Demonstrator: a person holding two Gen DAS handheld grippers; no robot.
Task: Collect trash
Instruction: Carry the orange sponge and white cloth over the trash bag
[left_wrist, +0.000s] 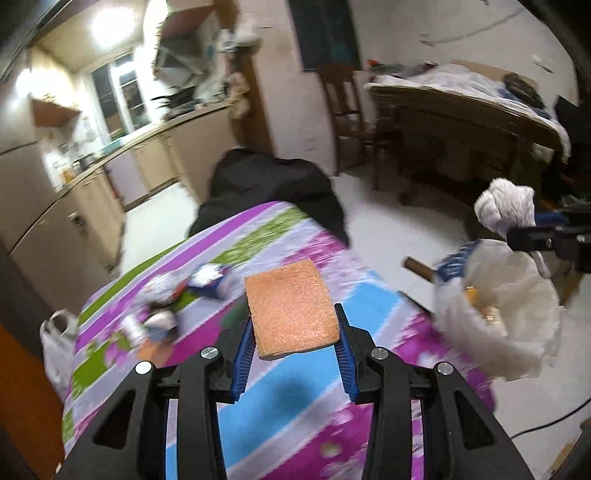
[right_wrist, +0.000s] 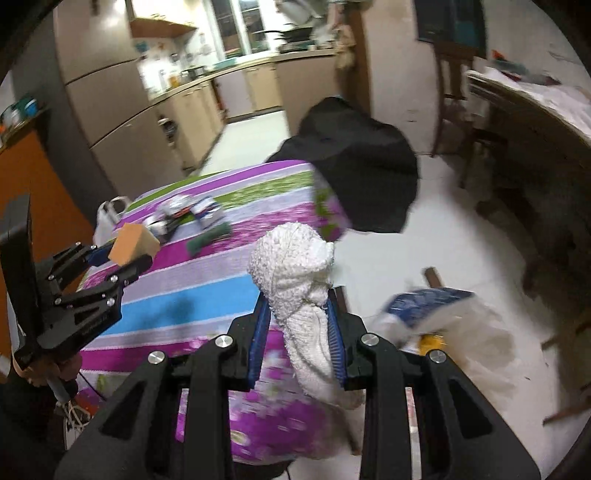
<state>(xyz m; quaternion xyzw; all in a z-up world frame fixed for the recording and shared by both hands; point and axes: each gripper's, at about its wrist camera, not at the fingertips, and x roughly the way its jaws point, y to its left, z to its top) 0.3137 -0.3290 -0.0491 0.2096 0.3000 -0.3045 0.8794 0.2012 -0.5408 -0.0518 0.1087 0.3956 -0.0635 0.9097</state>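
Gripping sponge (left_wrist: 291, 314) in left claw (left_wrist: 295, 343), above tabletop (left_wrist: 280, 402) | right claw (right_wrist: 297, 332) clamped on white rag (right_wrist: 299, 280), off right edge | trash bag (left_wrist: 498, 314) on floor beside right edge

Striped purple-green-blue cloth (left_wrist: 280, 398) covers worktop, near centre. Black cover (right_wrist: 362, 166) slumped over its far right corner. Kitchen cabinets (right_wrist: 184, 110) run along far left, bright window (left_wrist: 118, 96) behind. Wooden chair (left_wrist: 347, 110) by far wall. Cluttered bed (left_wrist: 461, 107) far right. White tile floor (left_wrist: 388, 229).
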